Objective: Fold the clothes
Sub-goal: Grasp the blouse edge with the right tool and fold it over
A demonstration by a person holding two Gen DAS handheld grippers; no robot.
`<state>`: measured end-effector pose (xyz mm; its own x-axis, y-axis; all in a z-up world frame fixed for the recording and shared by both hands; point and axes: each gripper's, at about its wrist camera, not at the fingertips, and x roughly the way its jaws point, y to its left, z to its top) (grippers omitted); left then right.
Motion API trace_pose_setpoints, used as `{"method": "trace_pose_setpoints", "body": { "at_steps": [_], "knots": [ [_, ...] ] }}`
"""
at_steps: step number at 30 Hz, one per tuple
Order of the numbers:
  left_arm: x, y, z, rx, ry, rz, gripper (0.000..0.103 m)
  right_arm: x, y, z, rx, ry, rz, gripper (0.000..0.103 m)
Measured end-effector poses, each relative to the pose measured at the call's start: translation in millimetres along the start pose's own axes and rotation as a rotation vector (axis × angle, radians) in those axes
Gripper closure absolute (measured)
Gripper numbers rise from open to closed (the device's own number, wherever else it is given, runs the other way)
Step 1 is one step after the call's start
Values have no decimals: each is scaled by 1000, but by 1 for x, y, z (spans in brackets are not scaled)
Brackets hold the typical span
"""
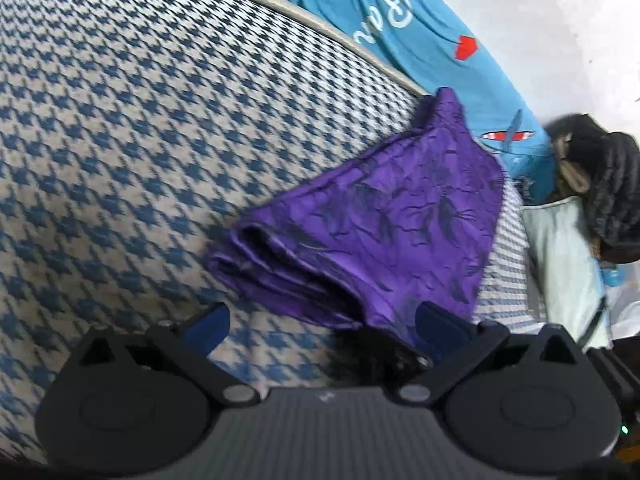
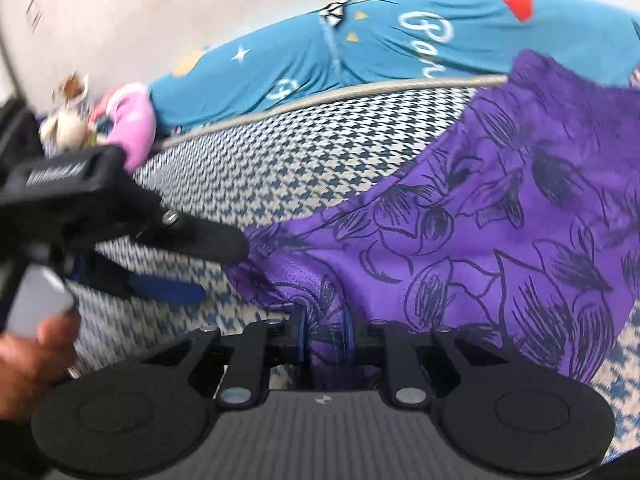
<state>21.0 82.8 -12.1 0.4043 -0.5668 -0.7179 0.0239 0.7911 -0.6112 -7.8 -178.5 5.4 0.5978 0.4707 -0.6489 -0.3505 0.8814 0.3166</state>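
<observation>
Two grippers work one purple cloth [image 1: 372, 216] on the checked bed [image 1: 120, 140]. Nearest, the right gripper [image 2: 326, 338] pinches a bunched edge; the left gripper [image 1: 320, 324] has its fingers spread just beside it. The cloth lies in several layers, seemingly part-folded. Its long axis runs from the grippers toward the far blue shirt [image 1: 400, 12].

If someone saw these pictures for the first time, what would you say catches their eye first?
Probably the purple floral cloth, folded on the houndstooth cover, with the right gripper shut on its edge. Next, the left gripper, open at the cloth's near corner. Behind, the bright teal garment lies along the white wall.
</observation>
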Motion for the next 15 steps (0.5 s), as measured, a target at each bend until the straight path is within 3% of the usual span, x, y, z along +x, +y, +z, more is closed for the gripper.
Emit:
{"method": "trace_pose_setpoints", "body": {
  "at_steps": [8,15],
  "knots": [
    [16,-11,0,-33,32,-77,0,-9,-5,4,92,-44,22,84],
    [38,-15,9,-78,22,-61,0,-18,-5,4,96,-63,39,84]
  ]
}}
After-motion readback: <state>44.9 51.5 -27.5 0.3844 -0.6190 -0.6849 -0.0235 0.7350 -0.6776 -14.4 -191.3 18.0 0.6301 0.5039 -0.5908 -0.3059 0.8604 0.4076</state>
